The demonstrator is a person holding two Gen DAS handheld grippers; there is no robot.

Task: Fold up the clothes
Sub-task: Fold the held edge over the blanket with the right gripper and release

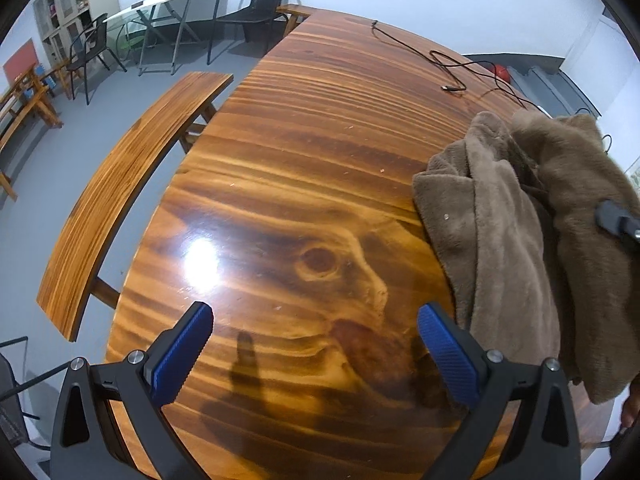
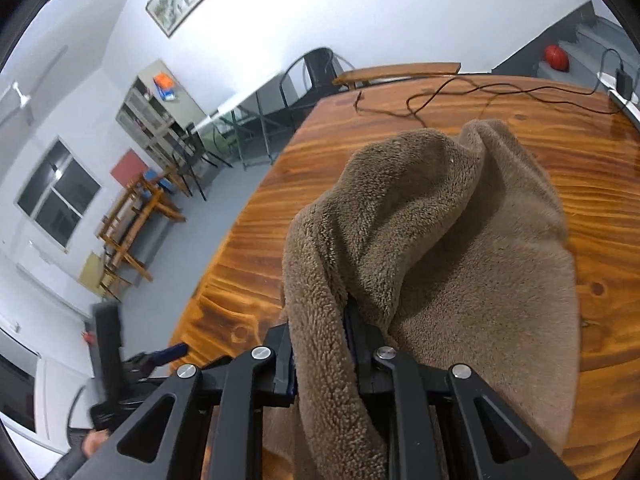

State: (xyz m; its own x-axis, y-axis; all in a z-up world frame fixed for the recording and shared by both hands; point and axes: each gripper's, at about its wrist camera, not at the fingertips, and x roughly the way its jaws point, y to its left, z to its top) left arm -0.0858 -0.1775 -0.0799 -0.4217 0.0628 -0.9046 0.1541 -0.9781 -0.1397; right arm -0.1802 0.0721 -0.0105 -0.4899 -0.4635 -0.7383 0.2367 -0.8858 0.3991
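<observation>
The fleece garment (image 2: pixel 432 240) hangs bunched over the tabletop (image 1: pixel 320 160), no fold made yet, so nearly all the work remains. My right gripper (image 2: pixel 324 344) has its jaws clamped on a fleece edge; my left gripper (image 1: pixel 316 344) hovers with jaws spread wide, empty.

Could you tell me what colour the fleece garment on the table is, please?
Plain light brown, no pattern; the fleece garment shows best in the right wrist view.
</observation>
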